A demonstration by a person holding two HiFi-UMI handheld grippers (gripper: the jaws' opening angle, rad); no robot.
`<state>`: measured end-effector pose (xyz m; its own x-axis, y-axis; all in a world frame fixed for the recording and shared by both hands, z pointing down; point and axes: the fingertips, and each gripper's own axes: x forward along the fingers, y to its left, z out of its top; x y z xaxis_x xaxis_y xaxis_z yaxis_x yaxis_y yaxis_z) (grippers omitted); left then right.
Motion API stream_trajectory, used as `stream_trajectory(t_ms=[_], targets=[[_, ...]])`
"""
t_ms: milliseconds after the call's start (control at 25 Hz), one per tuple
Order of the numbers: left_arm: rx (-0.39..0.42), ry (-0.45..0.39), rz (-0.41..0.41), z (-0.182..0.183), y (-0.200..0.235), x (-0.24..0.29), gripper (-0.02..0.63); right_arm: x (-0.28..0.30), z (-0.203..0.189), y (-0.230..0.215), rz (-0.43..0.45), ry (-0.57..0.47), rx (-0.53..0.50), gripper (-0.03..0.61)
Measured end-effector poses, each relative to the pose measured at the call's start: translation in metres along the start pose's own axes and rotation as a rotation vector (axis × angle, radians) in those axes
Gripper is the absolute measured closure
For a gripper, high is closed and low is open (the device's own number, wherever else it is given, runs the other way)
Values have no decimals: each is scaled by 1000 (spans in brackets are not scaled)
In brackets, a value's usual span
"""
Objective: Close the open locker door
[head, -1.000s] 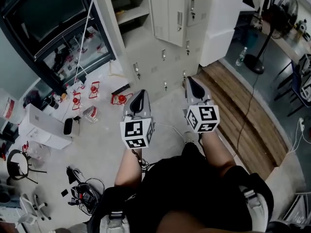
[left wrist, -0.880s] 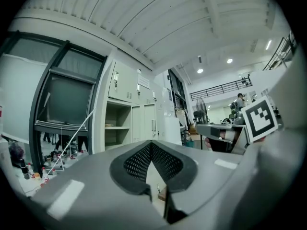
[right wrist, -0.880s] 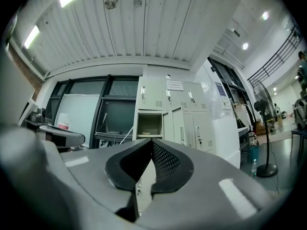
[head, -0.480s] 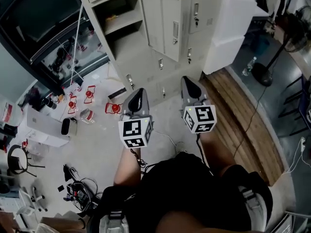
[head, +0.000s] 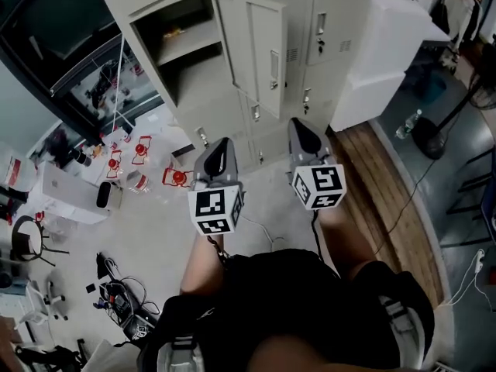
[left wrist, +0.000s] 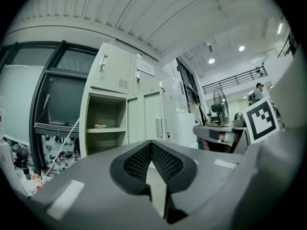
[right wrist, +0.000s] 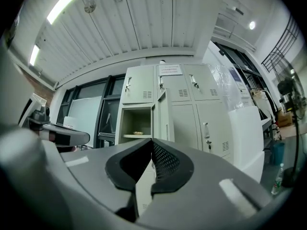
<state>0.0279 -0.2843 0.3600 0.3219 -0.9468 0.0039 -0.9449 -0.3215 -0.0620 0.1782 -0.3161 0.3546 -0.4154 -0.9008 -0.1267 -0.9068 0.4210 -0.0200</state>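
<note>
Locker door (head: 252,49) stands swung out at 12 o'clock, well apart from both grippers. Left gripper (head: 224,146) and right gripper (head: 301,128): fingers pressed together, nothing held.

Risk: a push on the smooth panel skids off, or the door rebounds unlatched.

Floor ahead is open. Red clutter (head: 139,149) at 10 o'clock, cable (head: 260,222) near the feet, wooden platform (head: 372,177) edge at 3 o'clock.
</note>
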Motion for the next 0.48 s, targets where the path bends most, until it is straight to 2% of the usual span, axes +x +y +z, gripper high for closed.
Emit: stream_trajectory(t_ms=[320, 360, 480], targets=[[1, 10, -8, -5, 1, 33, 614, 30, 5, -24, 44, -28, 12, 561], [1, 10, -8, -5, 3, 36, 614, 34, 7, -26, 56, -33, 28, 552], [-1, 13, -6, -5, 10, 44, 614, 51, 8, -33, 86, -25, 51, 465]])
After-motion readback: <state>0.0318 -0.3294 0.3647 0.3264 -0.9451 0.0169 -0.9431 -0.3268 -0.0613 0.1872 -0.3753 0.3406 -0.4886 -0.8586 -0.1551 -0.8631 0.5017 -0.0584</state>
